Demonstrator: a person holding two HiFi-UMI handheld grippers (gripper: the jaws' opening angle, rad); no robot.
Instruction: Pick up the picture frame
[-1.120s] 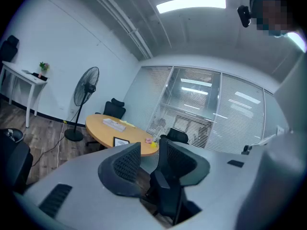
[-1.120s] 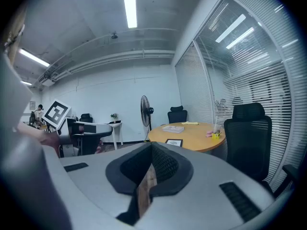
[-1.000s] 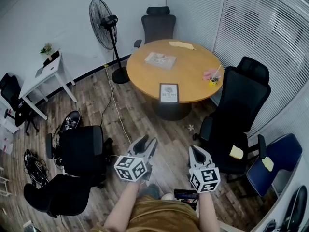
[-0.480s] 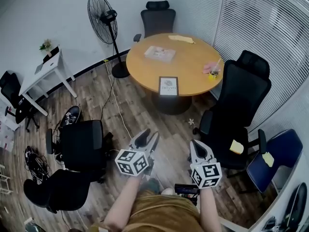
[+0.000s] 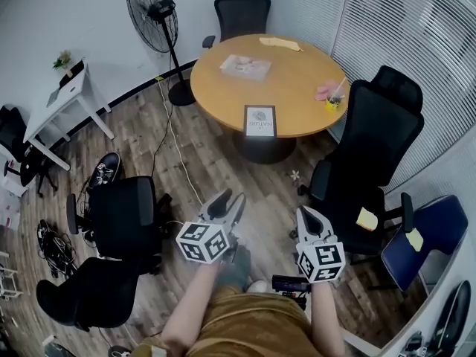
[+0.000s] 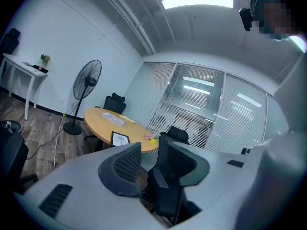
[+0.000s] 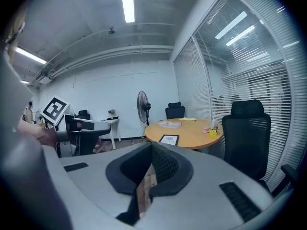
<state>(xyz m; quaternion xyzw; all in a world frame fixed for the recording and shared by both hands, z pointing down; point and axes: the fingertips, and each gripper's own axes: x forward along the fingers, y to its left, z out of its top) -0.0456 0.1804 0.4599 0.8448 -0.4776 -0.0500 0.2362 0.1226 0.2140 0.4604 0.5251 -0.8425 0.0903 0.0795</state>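
Head view looks down on a wood-plank floor (image 5: 216, 162) with a round wooden surface (image 5: 297, 80) at its far side, well apart from both claws. Black office chairs ring the surface: one at its far side (image 5: 242, 10), one at its right (image 5: 372, 132), and another stands on the floor at the left (image 5: 123, 214), with a blue chair (image 5: 435, 233) by the blinds. A standing fan (image 5: 149, 10) rises left of the surface. Near the bottom of the view, the left claw (image 5: 229, 201) and the right claw (image 5: 306, 216) are held side by side above the floor, both pointing toward the surface. The left gripper view shows its jaws spread with nothing between them. The right gripper view shows its jaws pressed together at the tips, with only a thin slit behind them and nothing pinched. The picture frame (image 5: 259, 120) sits at the near edge of the surface, its face toward the person, seemingly propped up. Farther back lies a flat book (image 5: 245, 67), and a small yellow cup (image 5: 331, 104) stands at the right rim.
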